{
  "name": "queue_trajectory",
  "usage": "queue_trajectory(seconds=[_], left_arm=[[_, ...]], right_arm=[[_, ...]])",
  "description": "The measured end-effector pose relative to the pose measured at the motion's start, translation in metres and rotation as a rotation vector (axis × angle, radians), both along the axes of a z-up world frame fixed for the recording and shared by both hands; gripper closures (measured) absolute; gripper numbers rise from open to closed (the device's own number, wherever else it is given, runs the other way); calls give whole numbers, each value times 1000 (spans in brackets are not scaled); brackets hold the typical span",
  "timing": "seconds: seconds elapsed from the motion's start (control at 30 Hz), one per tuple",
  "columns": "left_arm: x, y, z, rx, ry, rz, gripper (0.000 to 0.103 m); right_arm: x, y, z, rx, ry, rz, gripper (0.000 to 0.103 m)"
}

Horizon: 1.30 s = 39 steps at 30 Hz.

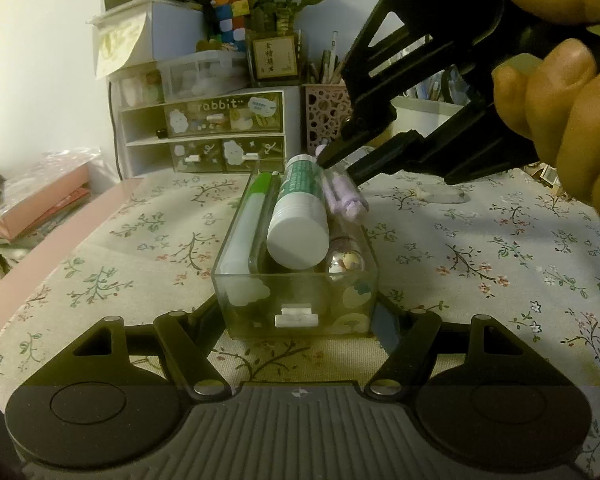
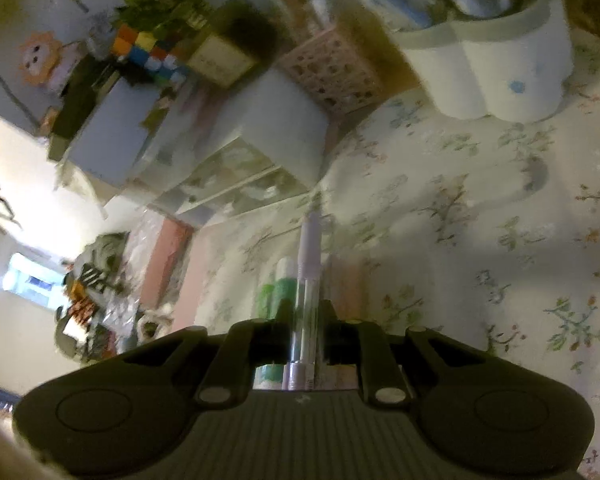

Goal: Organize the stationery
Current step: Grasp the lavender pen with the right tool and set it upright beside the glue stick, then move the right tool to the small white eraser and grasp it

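A clear plastic drawer (image 1: pixel 296 296) sits at centre frame on the floral tabletop (image 1: pixel 480 248), braced on both sides by the left gripper (image 1: pixel 300 316), whose jaws are clamped against its walls near the front corners. Inside lie a green-and-white marker (image 1: pixel 247 224) along the left wall, a white tube with a green label (image 1: pixel 300 216) propped on top at centre, and a round, shiny trinket (image 1: pixel 346 264) at the front right.

From the upper right of the left wrist view, the right gripper (image 1: pixel 342 164), held in a bare hand (image 1: pixel 560 112), reaches down over the drawer's far right side. Its jaws are closed on a lilac-capped clear pen (image 1: pixel 346 196), seen in the right wrist view (image 2: pixel 308 300) running straight out between the fingers, above the drawer. The pen's near end seems to rest on the drawer's right rim, beside the tube; whether it touches the tube cannot be told.

The pen looks about to be laid in the drawer. The risk lies in the crowding: the tube sits high and tilted, so a pen released onto it or onto the rim could roll off onto the tabletop. A push from the descending jaws could also shift the tube, or drag the drawer if the left grip slips.

The white drawer cabinet (image 1: pixel 204 132) at the upper left stands well behind.
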<state>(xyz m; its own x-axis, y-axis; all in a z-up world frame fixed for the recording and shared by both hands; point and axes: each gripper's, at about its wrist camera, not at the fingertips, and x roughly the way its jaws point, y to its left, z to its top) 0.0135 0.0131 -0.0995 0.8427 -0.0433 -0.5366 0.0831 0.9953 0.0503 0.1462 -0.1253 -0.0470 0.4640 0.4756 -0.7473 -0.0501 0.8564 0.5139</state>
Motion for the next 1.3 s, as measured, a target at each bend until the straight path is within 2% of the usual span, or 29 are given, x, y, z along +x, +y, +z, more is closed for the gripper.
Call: queue_trajectory(seconds=[0.13, 0.27, 0.5, 0.6, 0.7, 0.83, 0.9, 1.03, 1.17, 1.23, 1.3], left_arm=[[1, 1, 0, -2, 3, -2, 30], [1, 0, 0, -2, 3, -2, 30], [1, 0, 0, -2, 3, -2, 30], [1, 1, 0, -2, 3, -2, 30], [1, 1, 0, -3, 2, -1, 31], [2, 0, -1, -2, 1, -1, 31], [1, 0, -1, -2, 1, -2, 31], [2, 0, -1, -3, 2, -7, 31], [3, 1, 0, -3, 5, -9, 31], [3, 1, 0, -4, 7, -12, 31], [4, 1, 0, -6, 9, -13, 31]], right_arm=[[0, 0, -1, -8, 12, -3, 91], [-4, 2, 6, -44, -24, 0, 90], [-14, -3, 12, -32, -74, 17, 90], [-15, -18, 16, -11, -100, -30, 90], [-14, -45, 21, -45, -135, -103, 89], [-16, -79, 27, -185, -198, -196, 66], [-16, -85, 26, -280, -232, -189, 63], [-13, -78, 16, -475, -314, -49, 58], [-3, -63, 3, -679, -419, 164, 57], [4, -58, -2, -744, -455, 295, 55], [11, -57, -7, -757, -473, 386, 53]])
